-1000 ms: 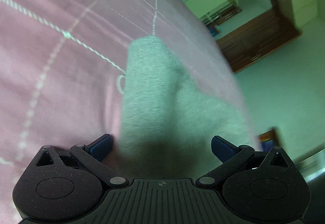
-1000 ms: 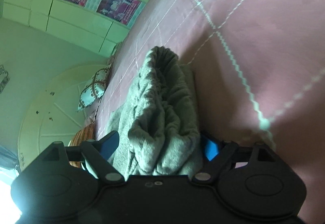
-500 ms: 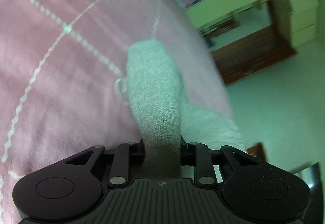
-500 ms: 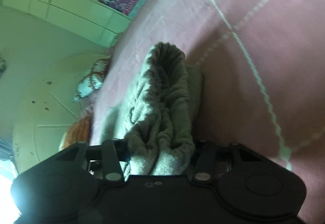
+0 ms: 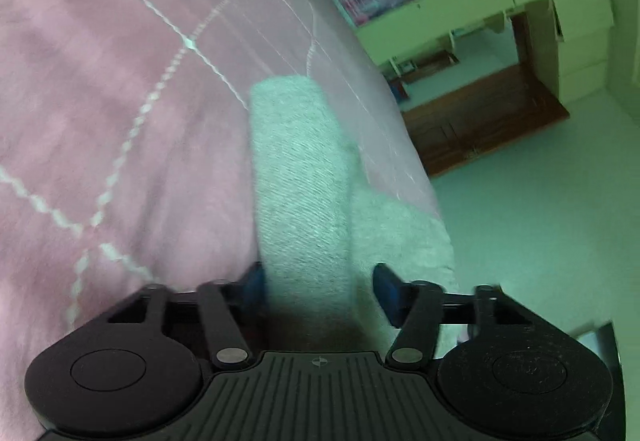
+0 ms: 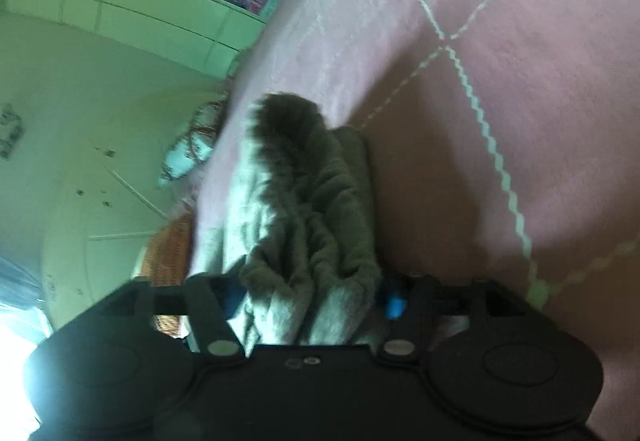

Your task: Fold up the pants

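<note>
The grey pants (image 5: 300, 185) lie on a pink bedspread (image 5: 112, 121) crossed by white stitched lines. In the left wrist view a folded band of them runs from the middle of the frame down to the bottom centre, passing between the 2 blue pads of the left gripper (image 5: 320, 287). Its jaws are opening: the left-hand pad sits right at the cloth's edge, while the right-hand pad stands clear of it with a gap showing. More grey cloth spreads toward the lower right, near the bed's edge, with green cabinets (image 5: 560, 21) and a wooden floor beyond.

In the right wrist view the gathered, ribbed part of the pants (image 6: 316, 201) fills the centre and reaches down between the pads of the right gripper (image 6: 312, 299). Those jaws are opening too, spread wide, yet the bunched cloth fills the space between both pads. A patterned pillow (image 6: 184, 157) lies at the left.
</note>
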{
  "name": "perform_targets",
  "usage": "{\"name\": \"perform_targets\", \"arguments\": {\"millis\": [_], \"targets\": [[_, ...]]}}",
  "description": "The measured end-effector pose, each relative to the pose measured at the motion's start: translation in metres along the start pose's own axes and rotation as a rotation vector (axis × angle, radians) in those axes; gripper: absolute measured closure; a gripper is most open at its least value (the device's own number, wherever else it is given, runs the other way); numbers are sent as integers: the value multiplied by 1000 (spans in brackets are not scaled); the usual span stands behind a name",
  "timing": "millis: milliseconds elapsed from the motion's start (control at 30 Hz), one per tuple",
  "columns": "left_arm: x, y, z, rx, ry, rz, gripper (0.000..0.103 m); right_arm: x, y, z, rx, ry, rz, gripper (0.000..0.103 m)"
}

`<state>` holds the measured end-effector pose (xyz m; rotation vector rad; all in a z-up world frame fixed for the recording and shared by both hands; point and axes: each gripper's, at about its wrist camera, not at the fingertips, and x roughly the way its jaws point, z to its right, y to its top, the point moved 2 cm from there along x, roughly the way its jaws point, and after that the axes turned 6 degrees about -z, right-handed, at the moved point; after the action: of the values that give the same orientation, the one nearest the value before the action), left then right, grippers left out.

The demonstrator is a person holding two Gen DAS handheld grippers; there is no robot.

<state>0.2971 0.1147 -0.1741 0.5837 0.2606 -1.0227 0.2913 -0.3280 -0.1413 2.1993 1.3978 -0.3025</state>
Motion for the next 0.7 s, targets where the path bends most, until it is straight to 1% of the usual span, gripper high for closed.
{"name": "perform_targets", "arguments": {"millis": [67, 100, 133, 167, 200, 233, 300, 367, 433, 533, 633, 700], "targets": [[12, 10, 6, 27, 28, -14, 40, 6, 2, -3, -34, -39, -34, 30], [18, 15, 9, 36, 42, -8, 40, 12, 3, -6, -47, -81, -58, 44], [23, 18, 11, 39, 56, 3, 45, 19, 5, -11, -60, -110, -72, 52], [26, 22, 12, 21, 63, 11, 72, 22, 8, -16, -69, -125, -74, 55], [27, 24, 8, -13, 49, 15, 77, 22, 11, -19, -65, -109, -73, 59], [28, 28, 6, -28, 25, 30, 78, 18, 14, -23, -68, -81, -69, 61], [19, 32, 13, 15, -32, 53, 78, 7, 17, -36, -96, -41, -67, 63], [12, 41, 20, 36, -57, 74, 78, 2, 25, -57, -166, -16, -69, 63], [2, 62, 25, 40, -68, 108, 78, 5, 37, -71, -193, 8, -62, 63], [-12, 98, 29, 55, -83, 165, 78, 23, 62, -87, -217, 51, -42, 63], [-18, 146, 26, 84, -81, 207, 78, 49, 98, -100, -241, 88, -19, 63], [-10, 180, 16, 96, -67, 226, 78, 65, 119, -108, -266, 92, 10, 63]]}}
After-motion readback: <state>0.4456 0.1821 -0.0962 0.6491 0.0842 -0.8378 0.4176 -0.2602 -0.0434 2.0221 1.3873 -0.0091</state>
